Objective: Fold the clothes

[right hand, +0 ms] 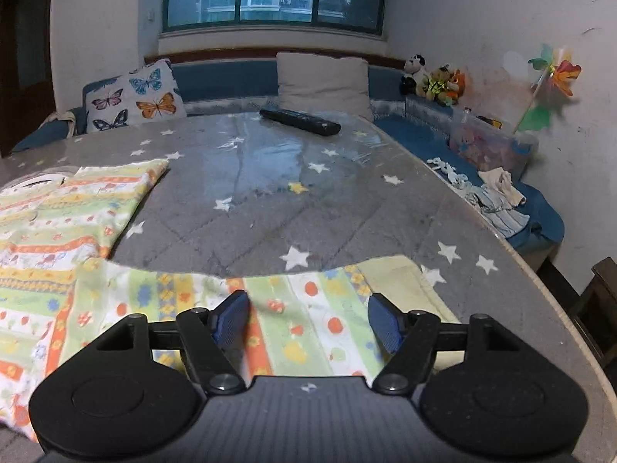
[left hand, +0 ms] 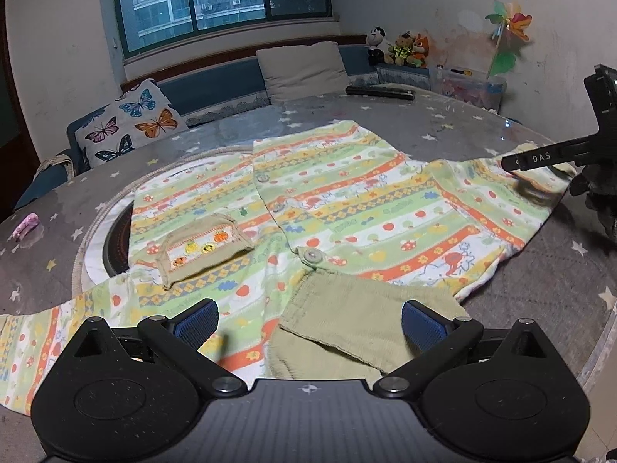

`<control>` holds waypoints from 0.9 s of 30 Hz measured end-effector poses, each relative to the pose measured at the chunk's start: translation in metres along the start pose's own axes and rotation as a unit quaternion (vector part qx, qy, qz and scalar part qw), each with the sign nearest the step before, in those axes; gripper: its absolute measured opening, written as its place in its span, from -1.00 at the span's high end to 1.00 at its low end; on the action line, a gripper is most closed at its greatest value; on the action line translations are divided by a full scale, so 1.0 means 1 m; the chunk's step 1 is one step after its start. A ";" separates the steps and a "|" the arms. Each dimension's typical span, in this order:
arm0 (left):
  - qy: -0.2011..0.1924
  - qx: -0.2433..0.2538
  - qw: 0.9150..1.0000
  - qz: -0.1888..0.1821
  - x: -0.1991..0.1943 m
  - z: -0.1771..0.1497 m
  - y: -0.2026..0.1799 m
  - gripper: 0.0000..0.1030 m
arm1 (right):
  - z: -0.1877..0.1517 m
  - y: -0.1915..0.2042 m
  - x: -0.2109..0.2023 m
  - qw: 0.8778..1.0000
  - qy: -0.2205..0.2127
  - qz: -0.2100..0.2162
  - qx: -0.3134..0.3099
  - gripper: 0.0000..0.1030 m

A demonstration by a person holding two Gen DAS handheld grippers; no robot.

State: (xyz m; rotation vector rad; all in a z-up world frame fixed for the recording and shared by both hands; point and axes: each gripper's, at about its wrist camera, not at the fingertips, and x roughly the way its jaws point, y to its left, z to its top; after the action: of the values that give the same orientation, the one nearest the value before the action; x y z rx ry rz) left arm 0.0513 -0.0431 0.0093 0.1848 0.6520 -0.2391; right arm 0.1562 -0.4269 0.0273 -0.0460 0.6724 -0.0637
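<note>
Hovering low over the near edge of the garment, the left gripper (left hand: 308,322) has its blue-padded fingers (left hand: 196,318) spread wide apart, holding nothing. Directly between and just ahead of them lies the olive-green corduroy collar (left hand: 347,332), turned toward the camera, with a striped front panel under the left finger. The right gripper (right hand: 308,322) is likewise spread open and empty, poised above one sleeve (right hand: 293,308) whose pale cuff ends just beyond its right finger; whether the pads touch the cloth cannot be told. In the left wrist view, part of the right gripper (left hand: 540,160) shows as a dark bar over that same sleeve end at the far right.

The child's shirt (left hand: 347,200) lies spread front-up on the grey star-printed table cover (right hand: 308,200), collar nearest the person and hem toward the window. Its fabric carries bands of light green, yellow, white and orange with small fruit and flower prints. A row of grey buttons (left hand: 312,255) runs up the middle placket, and an olive-trimmed chest pocket (left hand: 200,249) with orange and yellow appliqué sits left of it. The other sleeve (left hand: 46,332) trails off to the lower left. Beyond the shirt, a black remote control (right hand: 300,121) rests near the table's far edge, well apart from the cloth.
</note>
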 end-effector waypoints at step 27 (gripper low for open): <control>0.009 0.025 1.000 0.006 0.022 0.032 -0.032 -1.00 | -0.036 -0.068 -0.031 0.994 -0.014 -0.047 0.097 0.38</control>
State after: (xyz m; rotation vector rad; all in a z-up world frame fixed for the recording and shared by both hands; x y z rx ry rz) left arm 0.0783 -0.0847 0.0178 0.2397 0.6634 -0.2427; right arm 0.1065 -0.4931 0.0224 0.1086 0.6334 -0.2192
